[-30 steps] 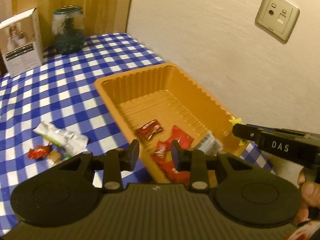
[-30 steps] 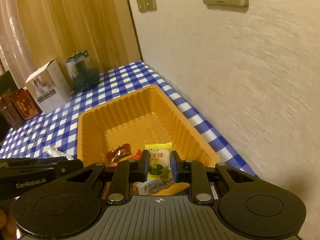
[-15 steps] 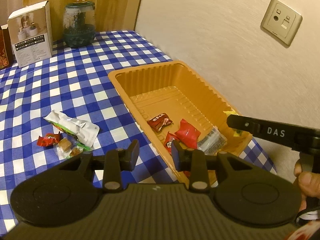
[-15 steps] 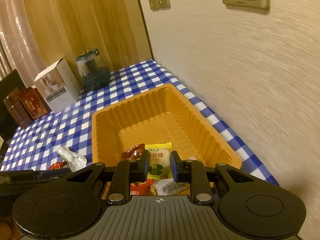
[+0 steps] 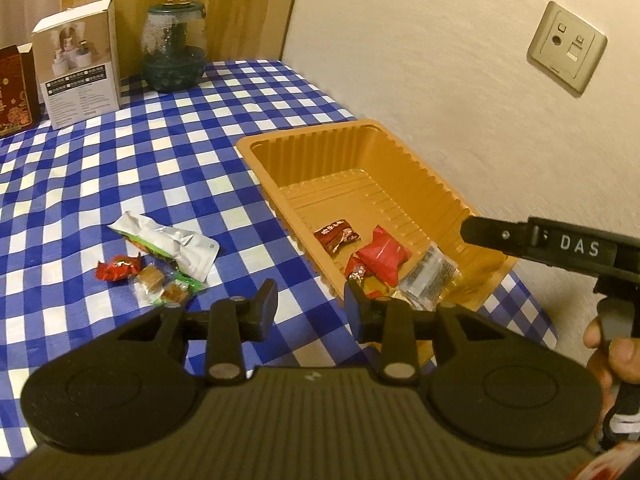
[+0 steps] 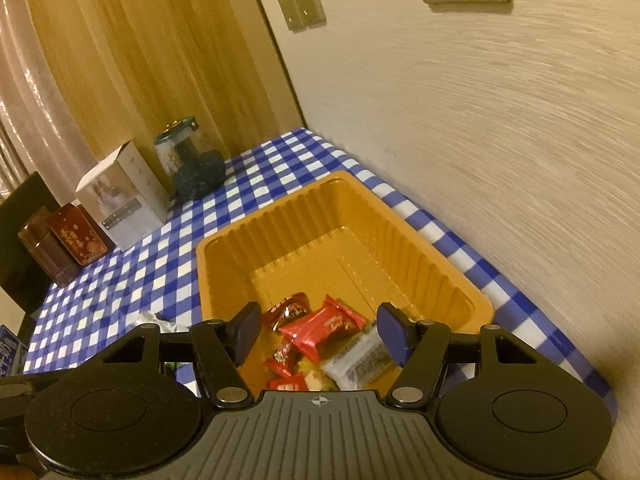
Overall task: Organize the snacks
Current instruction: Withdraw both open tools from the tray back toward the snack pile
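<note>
An orange tray [image 5: 400, 160] stands on the blue checked cloth by the wall. Inside lie a dark red packet [image 5: 336, 236], a red packet [image 5: 384, 254] and a clear grey packet [image 5: 430, 276]. Left of the tray on the cloth are a silver packet [image 5: 168, 244], a red candy [image 5: 118, 270] and small brown candies [image 5: 152, 280]. My left gripper [image 5: 310, 304] hovers over the cloth near the tray's front corner, open, with nothing in it. My right gripper [image 6: 320, 330] is over the tray's near end [image 6: 472, 300]; its jaws are opening, with nothing between them and the red packet [image 6: 324, 328] below.
At the back of the table stand a white box [image 5: 80, 68], a green glass jar [image 5: 174, 48] and a dark red box [image 5: 16, 88]. The wall with a socket [image 5: 566, 46] runs close along the tray's right side. A hand [image 5: 612, 356] holds the right gripper's handle.
My right gripper has let go of the yellow-green candy packet and its jaws have spread wide. The left gripper has drawn back from the tray toward the loose snacks.
</note>
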Demonstrator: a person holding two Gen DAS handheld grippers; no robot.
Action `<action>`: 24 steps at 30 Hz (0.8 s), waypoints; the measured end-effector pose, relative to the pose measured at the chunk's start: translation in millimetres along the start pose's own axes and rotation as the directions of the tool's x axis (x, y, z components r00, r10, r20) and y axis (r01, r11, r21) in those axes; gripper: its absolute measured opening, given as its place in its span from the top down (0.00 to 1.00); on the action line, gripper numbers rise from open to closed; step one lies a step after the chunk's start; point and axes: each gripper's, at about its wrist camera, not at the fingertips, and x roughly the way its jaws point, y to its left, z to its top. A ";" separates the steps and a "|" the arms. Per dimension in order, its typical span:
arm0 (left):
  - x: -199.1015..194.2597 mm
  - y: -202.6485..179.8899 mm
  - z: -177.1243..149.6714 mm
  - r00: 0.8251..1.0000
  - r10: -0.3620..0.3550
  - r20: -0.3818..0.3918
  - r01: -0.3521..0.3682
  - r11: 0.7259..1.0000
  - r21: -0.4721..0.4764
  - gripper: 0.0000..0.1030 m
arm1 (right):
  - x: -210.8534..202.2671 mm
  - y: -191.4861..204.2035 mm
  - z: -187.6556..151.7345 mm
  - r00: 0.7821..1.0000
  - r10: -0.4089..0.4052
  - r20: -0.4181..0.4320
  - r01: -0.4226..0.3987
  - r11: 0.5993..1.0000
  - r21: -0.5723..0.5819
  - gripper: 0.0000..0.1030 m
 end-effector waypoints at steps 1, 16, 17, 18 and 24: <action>-2.8 0.1 -0.3 1.000 0.001 0.002 -0.001 1.000 -0.002 0.68 | -2.3 0.7 -1.7 1.000 -0.002 -0.002 0.002 1.000 0.001 0.38; -65.6 9.1 -28.5 1.000 0.023 0.019 -0.022 0.999 -0.045 0.59 | -53.6 37.7 -36.3 0.999 -0.014 -0.041 0.013 1.000 -0.023 0.38; -69.4 10.2 -30.5 0.999 0.025 0.021 -0.024 0.999 -0.046 0.58 | -56.2 39.8 -39.0 0.999 -0.012 -0.044 0.011 1.000 -0.023 0.38; -73.8 11.3 -32.6 0.999 0.028 0.023 -0.027 0.999 -0.045 0.56 | -58.7 42.5 -41.6 0.999 -0.011 -0.048 0.010 1.000 -0.024 0.38; -99.6 22.2 -46.4 0.997 0.063 0.033 -0.061 0.997 -0.050 0.50 | -71.8 55.7 -57.0 0.998 -0.003 -0.064 0.001 1.000 -0.024 0.38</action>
